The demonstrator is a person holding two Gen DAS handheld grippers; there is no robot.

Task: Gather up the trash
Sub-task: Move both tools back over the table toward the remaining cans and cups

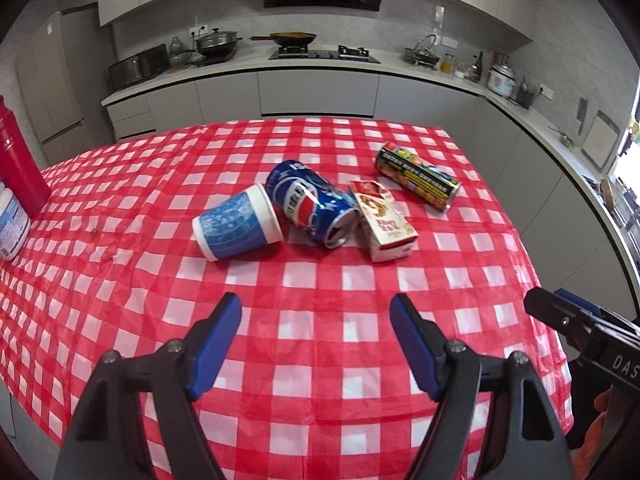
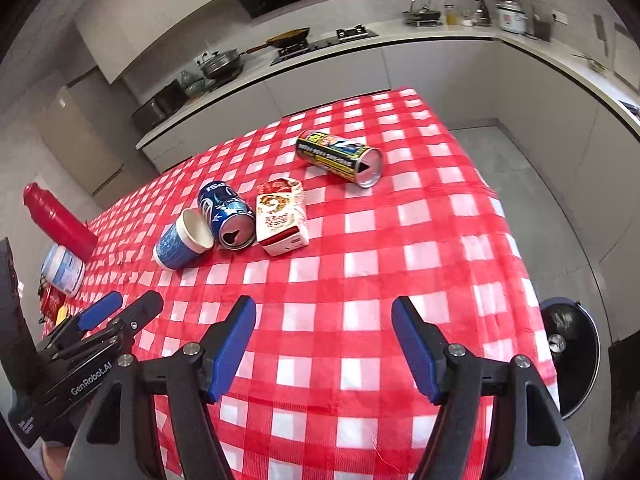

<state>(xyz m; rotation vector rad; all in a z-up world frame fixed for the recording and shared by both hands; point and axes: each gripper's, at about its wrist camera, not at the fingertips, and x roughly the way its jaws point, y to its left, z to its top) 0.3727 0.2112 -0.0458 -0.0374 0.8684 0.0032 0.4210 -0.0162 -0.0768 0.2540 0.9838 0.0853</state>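
Trash lies mid-counter on a red-checked cloth (image 1: 320,280): a paper cup (image 1: 238,227) on its side, touching a blue can (image 1: 314,208), with a carton (image 1: 384,222) just beside the can and a yellow-and-black can (image 1: 418,176) apart at 1 o'clock. Left gripper (image 1: 316,312) and right gripper (image 2: 324,316) hover near the counter's front edge, fingers wide and holding nothing. Only the right wrist view shows both cans' opened tops (image 2: 238,234) and the cup's mouth; the left wrist view shows their sides. A red bottle (image 1: 18,160) and white tub (image 1: 12,224) at 9 o'clock are cut off in the left view. Carton print is illegible.
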